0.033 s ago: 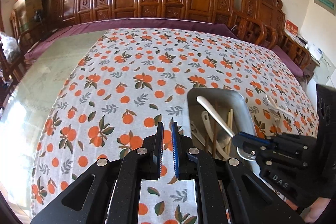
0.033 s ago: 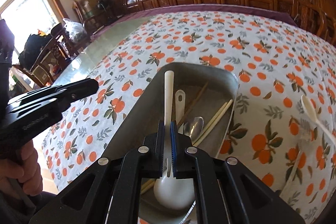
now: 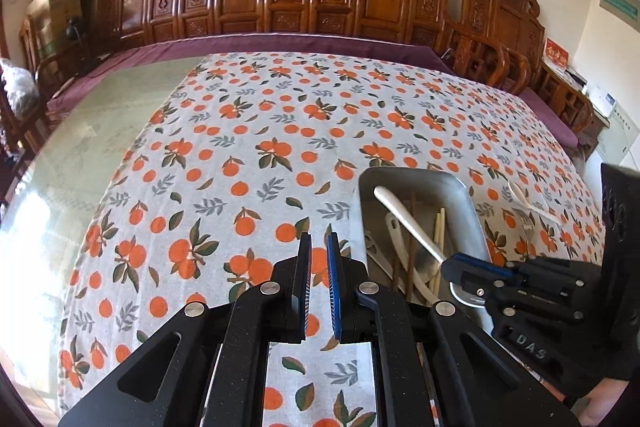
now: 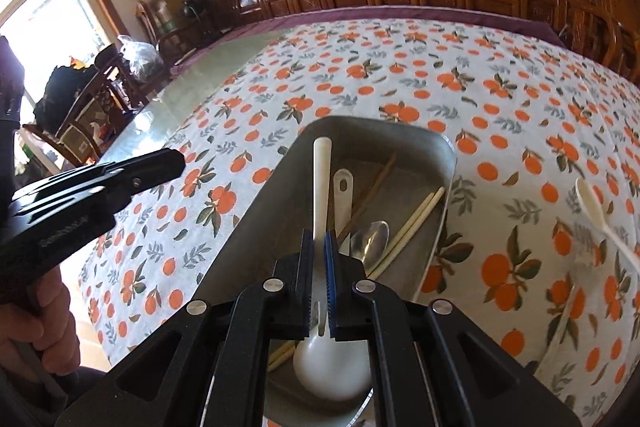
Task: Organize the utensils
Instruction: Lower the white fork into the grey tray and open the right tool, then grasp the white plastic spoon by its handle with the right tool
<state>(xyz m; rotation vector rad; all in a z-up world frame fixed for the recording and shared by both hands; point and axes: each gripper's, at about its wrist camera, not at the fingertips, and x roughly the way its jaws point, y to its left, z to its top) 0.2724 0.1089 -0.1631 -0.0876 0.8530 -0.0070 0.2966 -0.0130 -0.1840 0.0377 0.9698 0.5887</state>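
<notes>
Right fingers (image 4: 319, 267) pinch a white spoon (image 4: 322, 183) over the tray (image 4: 436, 151), probably mid-placement; left fingers (image 3: 318, 283) nearly closed, empty. Next: release.

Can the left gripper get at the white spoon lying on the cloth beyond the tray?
Probably not directly. The metal tray and the right gripper, shut on a white ladle, lie between the left gripper and that white spoon.

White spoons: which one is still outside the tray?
The small white spoon on the tablecloth right of the metal tray; the others are in or over the tray.
</notes>
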